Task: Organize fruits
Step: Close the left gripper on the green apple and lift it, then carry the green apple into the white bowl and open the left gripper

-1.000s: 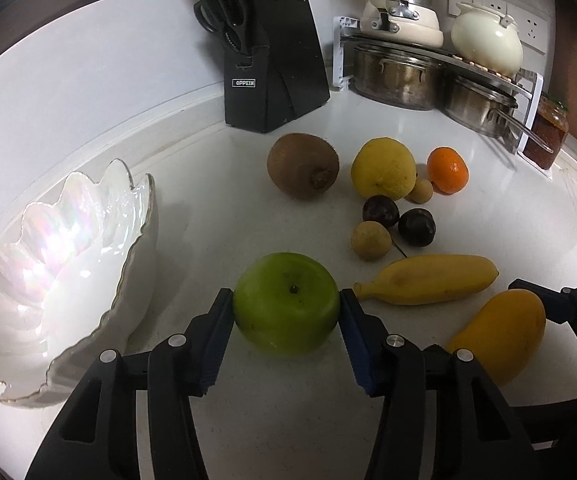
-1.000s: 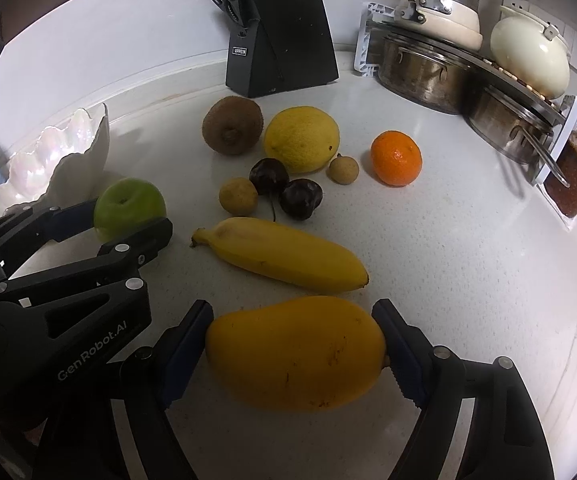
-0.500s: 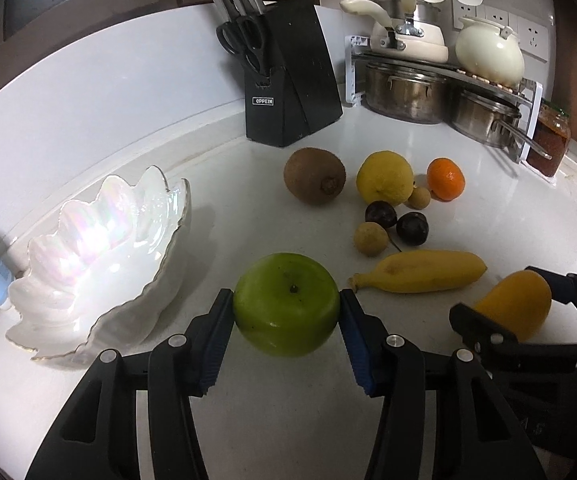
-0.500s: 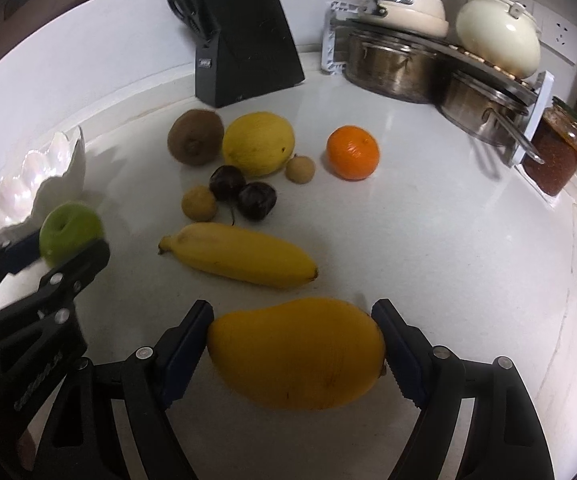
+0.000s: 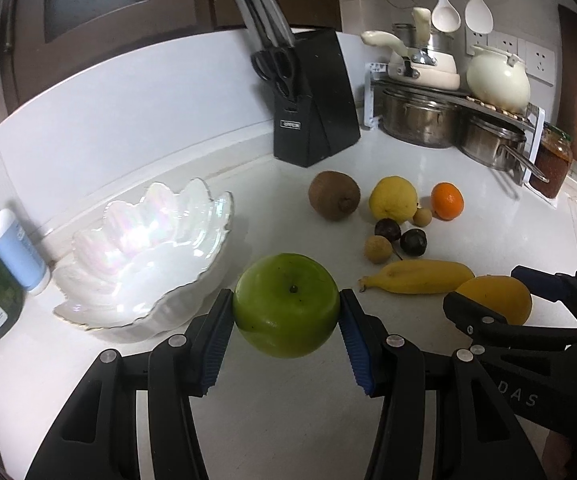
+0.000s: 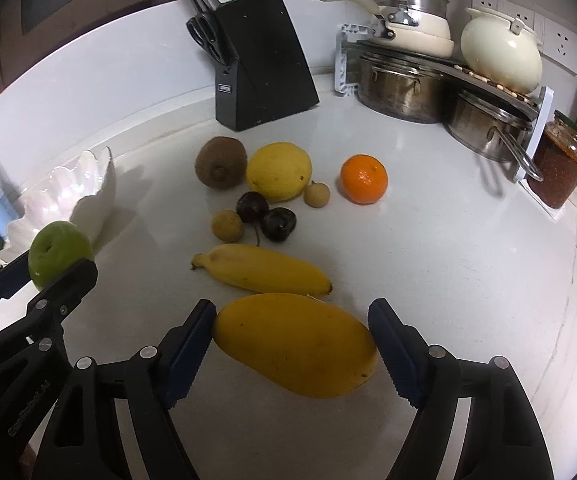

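Since a second ago both fruits have come up off the white counter (image 6: 448, 240), and the shell-shaped white dish (image 5: 144, 264) now sits nearer the middle of the left wrist view, with a blue pump bottle (image 5: 12, 248) newly showing beside it.

The left gripper (image 5: 286, 322) has its blue pads pressed on both sides of the green apple (image 5: 286, 304), which hangs clear of the counter just right of the dish rim. The apple is glossy, evenly green, round, with its small dark stem pit facing the camera.

The right gripper (image 6: 290, 342) carries the yellow mango (image 6: 294, 344) lengthwise between its pads; its jaws are closing, the left pad touches the mango's end and the right pad sits at its other end. The mango is smooth, deep yellow, with a few small brown specks, tilted down to the right.

On the counter beyond lie a banana (image 6: 260, 268) just behind the mango, two dark plums (image 6: 266, 214) touching each other, two small tan longans (image 6: 227, 225), a brown kiwi (image 6: 220, 162) beside a lemon (image 6: 278, 171), and an orange mandarin (image 6: 363, 179) set apart to the right. A black knife block (image 6: 260, 68) stands at the back, steel pots (image 6: 400, 88) on a rack to its right.
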A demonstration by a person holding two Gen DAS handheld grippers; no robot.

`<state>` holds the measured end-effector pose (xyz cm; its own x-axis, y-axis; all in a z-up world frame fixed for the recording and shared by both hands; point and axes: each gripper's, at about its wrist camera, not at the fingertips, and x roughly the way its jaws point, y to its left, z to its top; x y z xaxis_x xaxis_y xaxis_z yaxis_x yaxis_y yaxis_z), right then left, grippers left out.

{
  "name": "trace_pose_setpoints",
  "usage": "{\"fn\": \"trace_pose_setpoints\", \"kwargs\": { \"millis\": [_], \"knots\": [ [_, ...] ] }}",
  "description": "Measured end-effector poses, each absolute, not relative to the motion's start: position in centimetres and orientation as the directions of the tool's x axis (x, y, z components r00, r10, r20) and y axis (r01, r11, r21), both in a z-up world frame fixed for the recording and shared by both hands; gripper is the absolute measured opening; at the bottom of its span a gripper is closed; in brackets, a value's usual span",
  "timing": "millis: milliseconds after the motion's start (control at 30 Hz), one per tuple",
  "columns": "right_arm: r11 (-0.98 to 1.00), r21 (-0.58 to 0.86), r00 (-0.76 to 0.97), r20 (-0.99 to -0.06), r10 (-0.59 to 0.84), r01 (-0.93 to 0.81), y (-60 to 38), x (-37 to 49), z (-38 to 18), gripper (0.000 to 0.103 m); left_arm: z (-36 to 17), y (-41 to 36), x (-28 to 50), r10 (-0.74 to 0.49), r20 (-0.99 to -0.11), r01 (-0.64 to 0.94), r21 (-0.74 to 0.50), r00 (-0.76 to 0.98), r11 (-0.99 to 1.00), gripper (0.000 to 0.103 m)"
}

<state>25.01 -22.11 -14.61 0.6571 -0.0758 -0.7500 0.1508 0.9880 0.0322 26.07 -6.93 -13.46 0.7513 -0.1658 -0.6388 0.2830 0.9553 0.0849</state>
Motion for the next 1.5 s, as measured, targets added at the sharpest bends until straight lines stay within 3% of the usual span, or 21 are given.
{"fn": "trace_pose_setpoints", "kwargs": {
  "millis": [800, 833, 900, 1033, 1100, 1500],
  "knots": [
    [0.991, 0.066, 0.756, -0.642, 0.131, -0.116, -12.0, 27.7, -8.0, 0.078, -8.5, 2.9, 25.3, -0.005, -0.565, 0.077, 0.103, 0.825, 0.992, 0.052],
    [0.989, 0.068, 0.755, -0.64, 0.142, -0.128, -11.5, 28.1, -7.9, 0.077, -8.4, 3.3, 25.4, 0.0, -0.562, 0.072, 0.107, 0.827, 0.992, 0.052],
    [0.982, 0.077, 0.757, -0.627, 0.181, -0.171, -10.4, 28.6, -7.6, 0.044, -8.1, 4.0, 25.8, 0.01, -0.556, 0.064, 0.113, 0.831, 0.992, 0.052],
    [0.971, 0.083, 0.767, -0.599, 0.23, -0.226, -8.4, 30.3, -6.7, 0.043, -7.8, 5.4, 27.3, 0.032, -0.552, 0.032, 0.106, 0.833, 0.994, 0.052],
    [0.97, 0.057, 0.767, -0.602, 0.223, -0.237, -7.5, 31.6, -6.8, 0.036, -7.9, 5.8, 28.6, 0.018, -0.557, 0.046, 0.101, 0.83, 0.994, 0.052],
    [0.983, 0.069, 0.75, -0.637, 0.175, -0.171, -8.5, 37.1, -6.8, 0.036, -10.0, 5.1, 34.7, -0.013, -0.658, 0.089, 0.082, 0.753, 0.993, 0.052]
  ]
}}
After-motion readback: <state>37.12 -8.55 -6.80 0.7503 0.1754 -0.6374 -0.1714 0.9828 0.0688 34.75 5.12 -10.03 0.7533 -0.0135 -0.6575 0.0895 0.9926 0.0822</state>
